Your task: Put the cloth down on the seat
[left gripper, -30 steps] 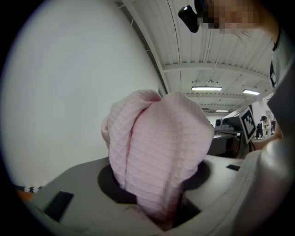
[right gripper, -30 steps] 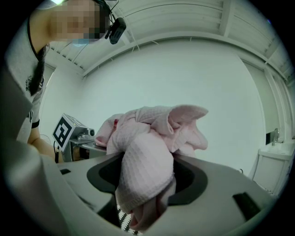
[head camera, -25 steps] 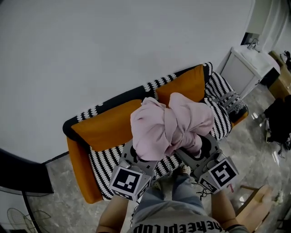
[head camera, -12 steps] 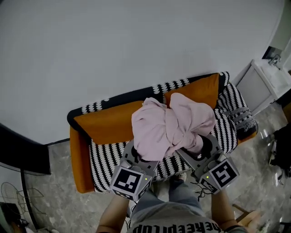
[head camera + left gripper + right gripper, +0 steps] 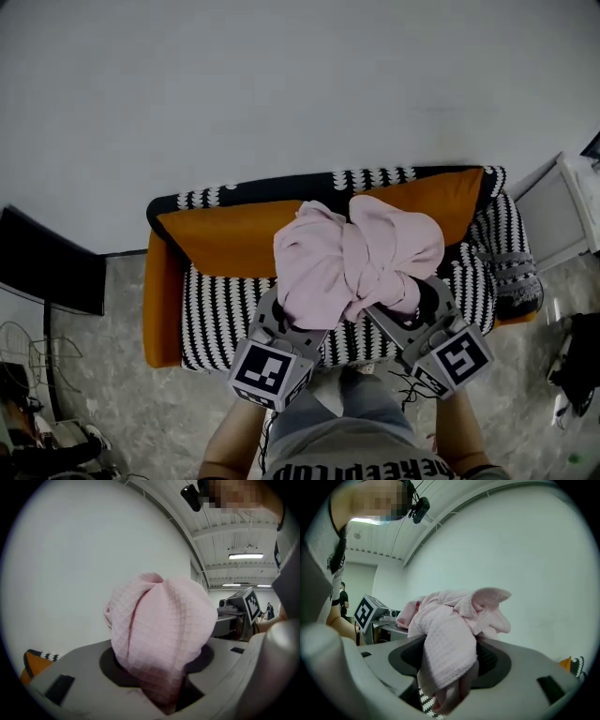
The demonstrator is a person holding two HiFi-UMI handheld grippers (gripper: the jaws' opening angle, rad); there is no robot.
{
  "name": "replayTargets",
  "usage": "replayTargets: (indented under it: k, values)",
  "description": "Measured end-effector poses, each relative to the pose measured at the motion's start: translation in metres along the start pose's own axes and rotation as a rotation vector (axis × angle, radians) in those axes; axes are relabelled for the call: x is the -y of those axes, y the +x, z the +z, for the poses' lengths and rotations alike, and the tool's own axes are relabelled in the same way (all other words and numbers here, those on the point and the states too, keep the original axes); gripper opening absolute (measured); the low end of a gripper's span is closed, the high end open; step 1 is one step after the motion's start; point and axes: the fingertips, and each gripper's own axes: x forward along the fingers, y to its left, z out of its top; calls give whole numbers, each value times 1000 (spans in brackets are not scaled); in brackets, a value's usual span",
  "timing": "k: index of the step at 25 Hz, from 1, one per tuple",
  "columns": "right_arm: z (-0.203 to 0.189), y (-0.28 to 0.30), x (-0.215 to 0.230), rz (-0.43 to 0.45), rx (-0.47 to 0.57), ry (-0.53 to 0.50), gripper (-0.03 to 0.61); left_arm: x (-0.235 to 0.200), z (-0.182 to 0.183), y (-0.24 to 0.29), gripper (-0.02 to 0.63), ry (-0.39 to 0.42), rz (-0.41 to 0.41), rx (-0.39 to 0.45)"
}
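Whereas the head view shows the pink waffle-weave cloth (image 5: pixel 356 258) only as a crumpled bundle held up over the orange sofa (image 5: pixel 161 300), each gripper view reveals the pinch itself. The left gripper (image 5: pixel 161 688) has its grey plastic jaws clamped on a thick gathered fold, and the right gripper (image 5: pixel 447 681) nips another hanging fold the same way. From above, both pairs of jaws are buried under the fabric; only the marker cubes and grey bodies stand clear. The cloth is in the air above the front of the black-and-white zigzag-striped seat (image 5: pixel 225 314). Behind the seat runs a smooth orange back cushion (image 5: pixel 234 239) against a plain white wall (image 5: pixel 281 94). Grey marbled floor (image 5: pixel 131 394) surrounds the sofa, with a white cabinet (image 5: pixel 562 216) at the right and a dark flat panel (image 5: pixel 47 277) at the left. Only the gripper views show the ribbed white ceiling (image 5: pixel 243 531) with its strip lights.
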Motion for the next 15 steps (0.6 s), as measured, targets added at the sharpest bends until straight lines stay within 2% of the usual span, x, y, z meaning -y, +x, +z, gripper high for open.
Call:
replayTargets:
  k: [8,15]
  values:
    - [-32,20,24,87,-66,39,296,-12,-29,25,247,-41,66,-61]
    - [-67,28,30,128,-123,76,298,-14,-64,33,247,-87,99,-113]
